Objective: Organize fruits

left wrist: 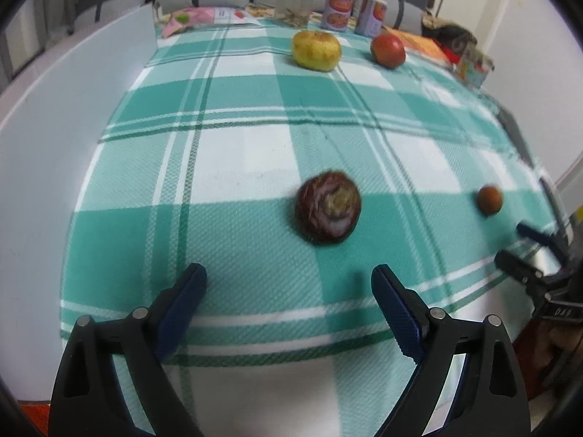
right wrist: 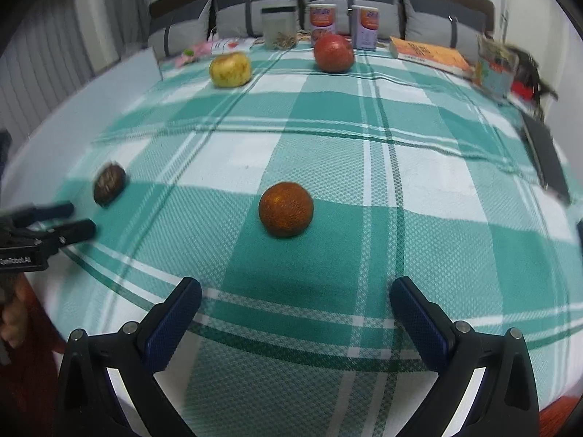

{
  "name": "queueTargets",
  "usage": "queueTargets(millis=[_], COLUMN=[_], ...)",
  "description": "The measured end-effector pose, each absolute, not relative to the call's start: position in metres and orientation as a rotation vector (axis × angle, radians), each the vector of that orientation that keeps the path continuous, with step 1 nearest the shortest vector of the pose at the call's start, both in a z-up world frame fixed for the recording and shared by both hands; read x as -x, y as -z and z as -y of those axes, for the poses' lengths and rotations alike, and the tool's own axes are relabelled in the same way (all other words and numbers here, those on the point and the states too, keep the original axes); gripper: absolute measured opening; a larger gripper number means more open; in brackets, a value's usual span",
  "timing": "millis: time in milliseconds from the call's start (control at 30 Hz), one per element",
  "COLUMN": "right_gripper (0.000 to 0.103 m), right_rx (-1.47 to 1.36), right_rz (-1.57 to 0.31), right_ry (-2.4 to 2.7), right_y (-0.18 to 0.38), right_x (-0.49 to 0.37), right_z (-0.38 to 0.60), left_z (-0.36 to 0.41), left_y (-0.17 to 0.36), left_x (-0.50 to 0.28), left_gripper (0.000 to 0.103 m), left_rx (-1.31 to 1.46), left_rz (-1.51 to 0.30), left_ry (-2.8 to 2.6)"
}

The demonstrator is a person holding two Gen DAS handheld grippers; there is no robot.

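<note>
Several fruits lie on a green-and-white checked cloth (left wrist: pixel 233 218). A dark purple fruit (left wrist: pixel 327 207) lies just ahead of my open, empty left gripper (left wrist: pixel 289 280); it also shows in the right wrist view (right wrist: pixel 109 184). A small orange fruit (right wrist: pixel 286 209) lies ahead of my open, empty right gripper (right wrist: pixel 295 295) and shows far right in the left wrist view (left wrist: pixel 489 200). A yellow apple (left wrist: pixel 316 51) (right wrist: pixel 230 69) and a red apple (left wrist: pixel 387 51) (right wrist: pixel 334 53) sit at the far side. Each gripper shows in the other's view: the right gripper (left wrist: pixel 513 244), the left gripper (right wrist: pixel 78 218).
Along the far edge stand a clear jar (left wrist: pixel 295 2), two printed cans (left wrist: pixel 337 9), an orange book (right wrist: pixel 430 54) and a small colourful box (right wrist: pixel 495 69). A dark flat device (right wrist: pixel 546 156) lies at the right edge. A white board (left wrist: pixel 73 109) lies left of the cloth.
</note>
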State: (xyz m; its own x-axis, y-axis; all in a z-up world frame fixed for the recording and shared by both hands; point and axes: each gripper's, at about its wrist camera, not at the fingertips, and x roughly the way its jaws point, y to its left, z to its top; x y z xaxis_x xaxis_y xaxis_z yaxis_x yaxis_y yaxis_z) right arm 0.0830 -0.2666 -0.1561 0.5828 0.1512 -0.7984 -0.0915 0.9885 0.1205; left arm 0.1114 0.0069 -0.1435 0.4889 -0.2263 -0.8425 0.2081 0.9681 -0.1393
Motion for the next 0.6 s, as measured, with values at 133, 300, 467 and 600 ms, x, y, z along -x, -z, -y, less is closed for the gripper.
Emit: queueTargets(millis=[133,300,467,600], right_gripper=[0.094,0.085,0.073,0.057], right_rx=[-0.115,-0.123,-0.047,-0.016], right_rz=[-0.957,-1.002,-1.054,-1.093], right_ry=[-0.163,-0.174,-0.234,-0.231], right_y=[0.149,0.137,0.133,0.137], right_x=[-0.092,-0.106,-0.120,-0.138], right_z=[0.274,0.285,0.271,0.255], left_z=[0.015,0.026,0.022,0.021], left_y=[0.140,0.146,0.144,0.141], left_x=[-0.123,-0.137,-0.143,-0.142], left_gripper=[0.078,0.074,0.047,0.041], left_rx=[-0.069,-0.122,-0.117,-0.101], left_rz=[-1.031,-1.062,-1.050,-1.045], left_ry=[0.297,0.279,0.271,0.260])
